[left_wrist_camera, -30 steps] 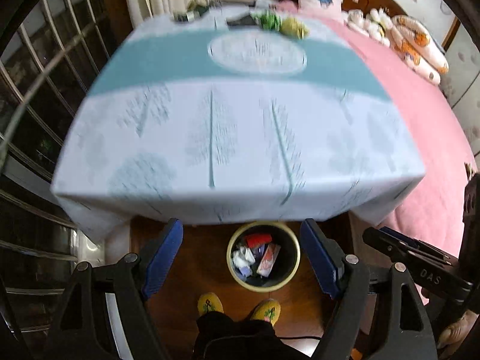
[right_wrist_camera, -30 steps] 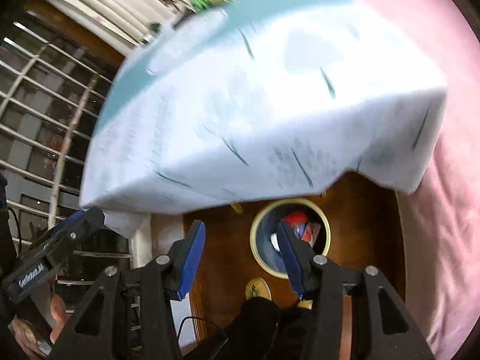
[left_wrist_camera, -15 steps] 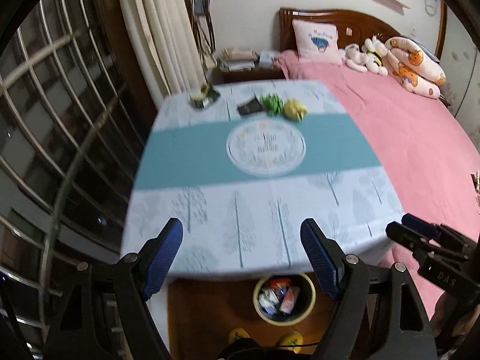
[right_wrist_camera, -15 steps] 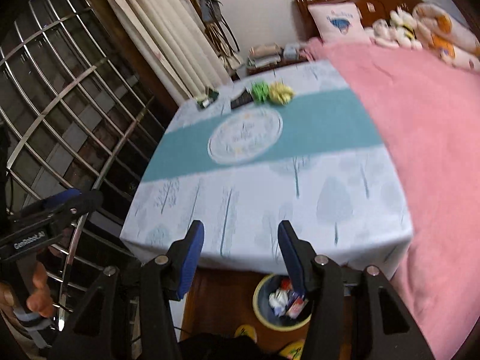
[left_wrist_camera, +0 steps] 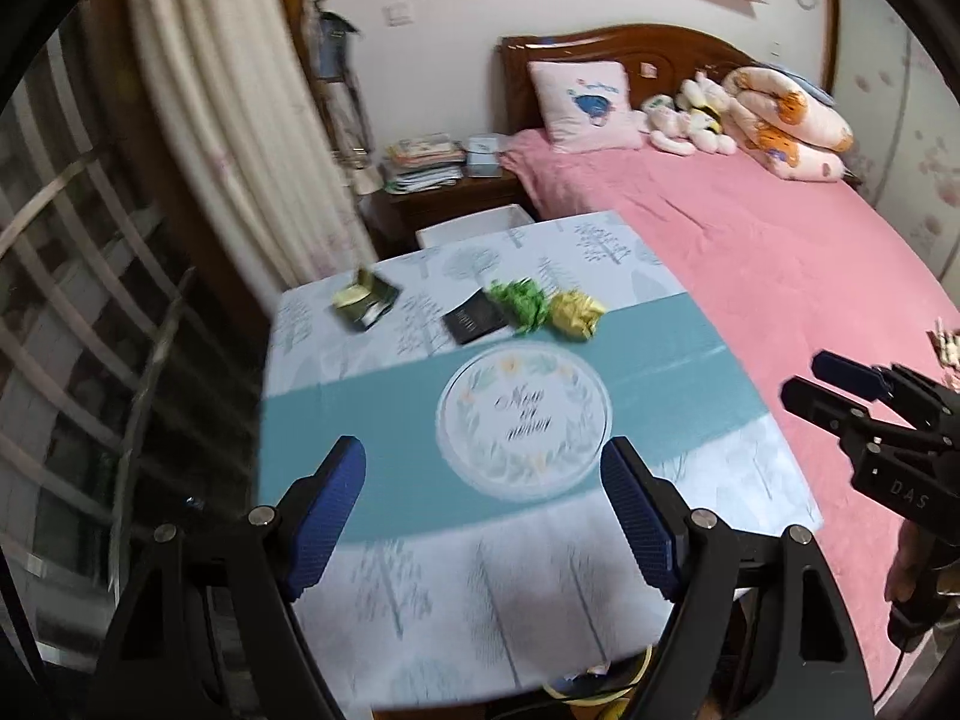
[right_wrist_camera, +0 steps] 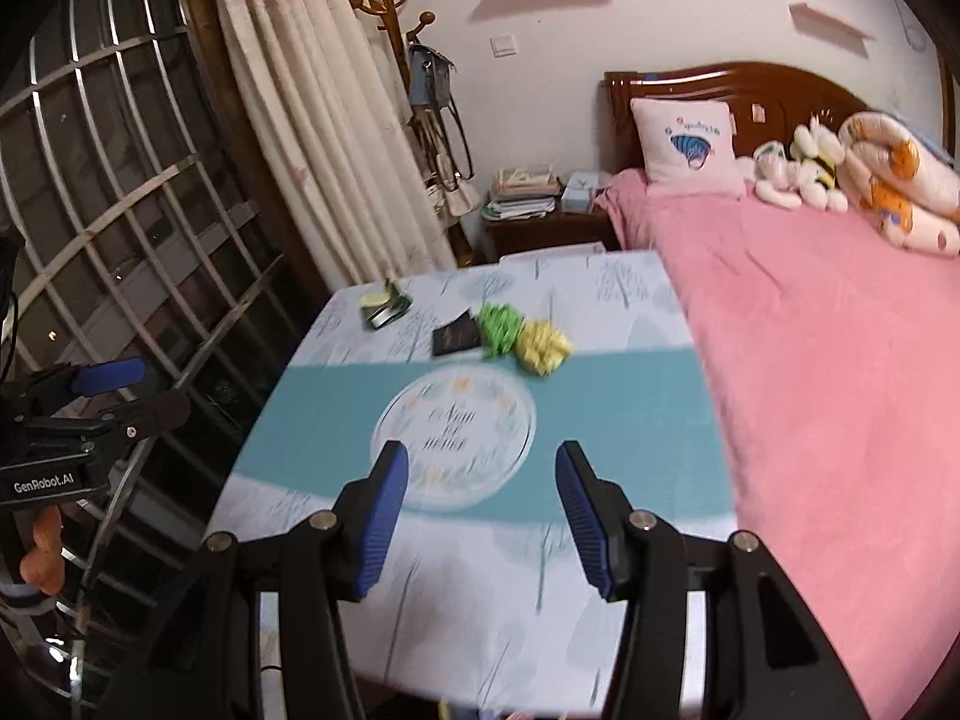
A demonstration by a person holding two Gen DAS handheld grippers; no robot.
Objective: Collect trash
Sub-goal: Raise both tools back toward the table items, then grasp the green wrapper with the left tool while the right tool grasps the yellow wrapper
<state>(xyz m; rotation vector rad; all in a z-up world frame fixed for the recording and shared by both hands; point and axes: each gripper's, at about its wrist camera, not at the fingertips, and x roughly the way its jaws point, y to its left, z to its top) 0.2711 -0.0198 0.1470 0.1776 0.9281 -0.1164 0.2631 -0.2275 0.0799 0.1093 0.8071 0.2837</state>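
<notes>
Both hand-held grippers, left (left_wrist_camera: 483,516) and right (right_wrist_camera: 480,519), hang empty with jaws apart over the bench (left_wrist_camera: 420,588). Green wad (left_wrist_camera: 521,305), yellow wad (left_wrist_camera: 576,313) and wrappers lie at its far end. They look light and crushable, so pinching across a wad's middle should hold.

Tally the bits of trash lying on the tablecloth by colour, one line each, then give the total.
Green crumpled paper: 1
Yellow crumpled paper: 1
Black flat packet: 1
Yellow-and-dark wrapper, near the far left corner: 1
Total: 4
</notes>
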